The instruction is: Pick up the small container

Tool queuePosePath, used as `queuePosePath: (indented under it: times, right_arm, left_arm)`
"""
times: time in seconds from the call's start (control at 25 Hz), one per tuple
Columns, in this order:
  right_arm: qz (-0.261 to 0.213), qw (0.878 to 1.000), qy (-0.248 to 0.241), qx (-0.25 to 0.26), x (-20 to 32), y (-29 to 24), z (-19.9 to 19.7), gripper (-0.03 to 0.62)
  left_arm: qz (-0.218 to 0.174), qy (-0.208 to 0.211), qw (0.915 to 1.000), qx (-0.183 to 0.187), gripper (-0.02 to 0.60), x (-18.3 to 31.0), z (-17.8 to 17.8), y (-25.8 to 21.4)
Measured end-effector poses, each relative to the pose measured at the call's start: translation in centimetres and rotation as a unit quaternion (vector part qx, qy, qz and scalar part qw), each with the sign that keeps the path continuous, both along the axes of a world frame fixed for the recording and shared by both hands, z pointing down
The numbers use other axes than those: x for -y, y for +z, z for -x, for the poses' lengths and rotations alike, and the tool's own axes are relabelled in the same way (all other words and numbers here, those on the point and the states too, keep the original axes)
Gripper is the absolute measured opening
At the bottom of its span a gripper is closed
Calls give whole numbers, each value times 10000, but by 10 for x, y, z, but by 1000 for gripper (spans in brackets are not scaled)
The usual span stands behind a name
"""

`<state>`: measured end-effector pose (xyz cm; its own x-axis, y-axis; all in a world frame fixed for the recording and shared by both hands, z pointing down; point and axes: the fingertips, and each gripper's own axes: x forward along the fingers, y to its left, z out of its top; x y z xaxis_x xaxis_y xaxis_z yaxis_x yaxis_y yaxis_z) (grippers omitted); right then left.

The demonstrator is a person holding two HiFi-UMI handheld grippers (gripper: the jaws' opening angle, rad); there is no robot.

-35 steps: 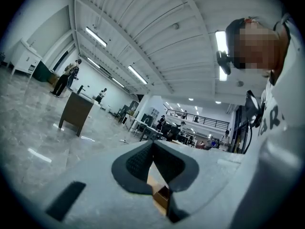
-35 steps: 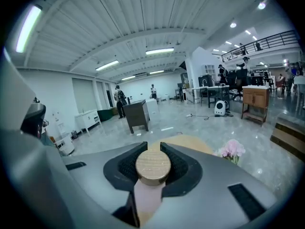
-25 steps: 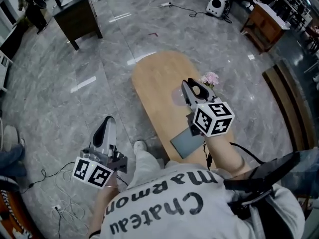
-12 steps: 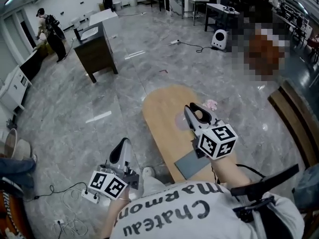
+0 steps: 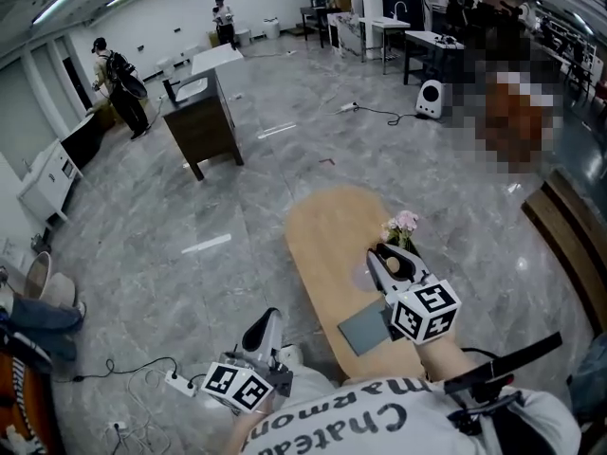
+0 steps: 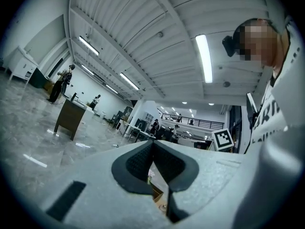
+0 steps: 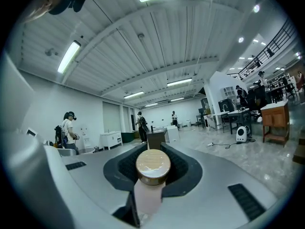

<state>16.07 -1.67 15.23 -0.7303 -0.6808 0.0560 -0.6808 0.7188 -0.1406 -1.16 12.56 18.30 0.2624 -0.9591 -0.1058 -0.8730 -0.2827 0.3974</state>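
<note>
My right gripper [image 7: 153, 150] is shut on the small container [image 7: 152, 169], a pale pink jar with a round wooden-coloured lid that stands up between the dark pads. In the head view that gripper [image 5: 387, 257] hovers over the oval wooden table [image 5: 322, 230], with the container [image 5: 397, 267] showing as a light spot between its jaws. My left gripper [image 6: 152, 144] has its pads [image 6: 138, 163] touching at the tips and nothing between them. In the head view my left gripper [image 5: 266, 324] is off the table's left side, above the floor.
Pink flowers [image 5: 402, 223] stand on the table just beyond the right gripper, and a grey flat pad [image 5: 363, 330] lies at its near edge. A dark cabinet [image 5: 204, 117] stands at the back left. A power strip with cables [image 5: 178, 383] lies on the floor at left. People stand far off.
The head view has lifted and now takes in much more of the room. Both grippers sit lower in the picture, the left one further right. The right gripper still holds the container.
</note>
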Motion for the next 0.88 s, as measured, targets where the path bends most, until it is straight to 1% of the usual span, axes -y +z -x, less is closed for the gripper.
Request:
queuePosePath:
  times: [0.12, 0.36, 0.52, 0.72, 0.88]
  right_arm:
    - [-14, 10000, 26, 28, -12, 0, -8, 87]
    - [-13, 9998, 191, 109, -30, -21, -29, 87]
    - [-225, 9990, 334, 196, -49, -32, -29, 87]
    - [-391, 9976, 469, 331, -85, -54, -17, 87]
    - [-432, 9972, 533, 302, -114, -55, -7, 87]
  left_arm:
    - [-6, 31, 10000, 46, 14, -10, -6, -2]
    - [-42, 103, 9999, 92, 14, -31, -12, -19]
    - [-189, 103, 9997, 70, 14, -49, 4, -18]
    - [-127, 229, 9996, 93, 14, -77, 24, -29]
    - [-173, 340, 9991, 204, 14, -100, 39, -33]
